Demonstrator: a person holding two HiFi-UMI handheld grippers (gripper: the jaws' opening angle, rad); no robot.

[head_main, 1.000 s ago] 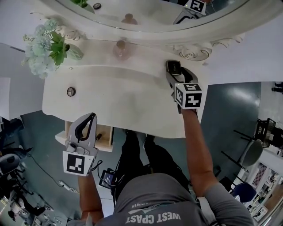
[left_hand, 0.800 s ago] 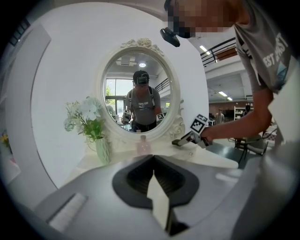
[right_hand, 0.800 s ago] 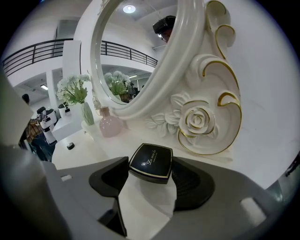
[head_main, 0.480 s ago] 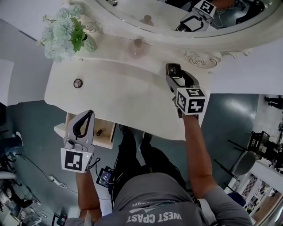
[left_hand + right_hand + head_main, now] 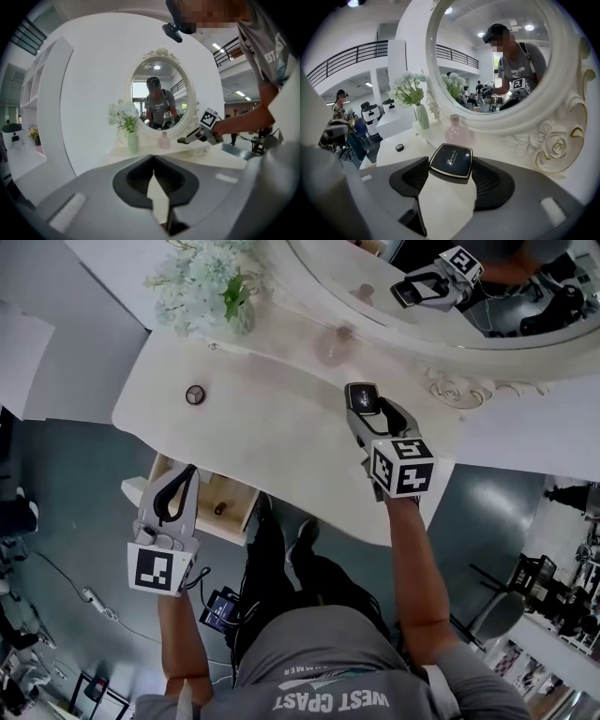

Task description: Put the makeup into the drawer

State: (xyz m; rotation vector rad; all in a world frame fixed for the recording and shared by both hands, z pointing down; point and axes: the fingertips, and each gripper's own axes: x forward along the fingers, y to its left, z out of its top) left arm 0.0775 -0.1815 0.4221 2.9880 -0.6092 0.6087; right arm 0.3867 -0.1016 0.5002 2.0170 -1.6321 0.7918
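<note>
My right gripper [image 5: 362,396] is shut on a black square makeup compact [image 5: 364,399] and holds it above the white vanity table [image 5: 281,437], right of middle. In the right gripper view the compact [image 5: 451,160] lies flat between the jaws of that gripper [image 5: 451,172]. The drawer [image 5: 236,505] under the table's front left stands open, with a small dark item [image 5: 219,509] inside. My left gripper [image 5: 189,469] hangs over the drawer's left end, shut and empty. A small round case [image 5: 195,395] sits on the table's left.
A vase of pale flowers [image 5: 208,282] and a pink bottle [image 5: 335,343] stand along the back, below the oval mirror [image 5: 450,296]. The person's legs [image 5: 300,559] are in front of the table, just right of the drawer.
The head view has swung, so the table now sits tilted in frame. Both grippers keep nearly the same places. The right one still holds the compact.
</note>
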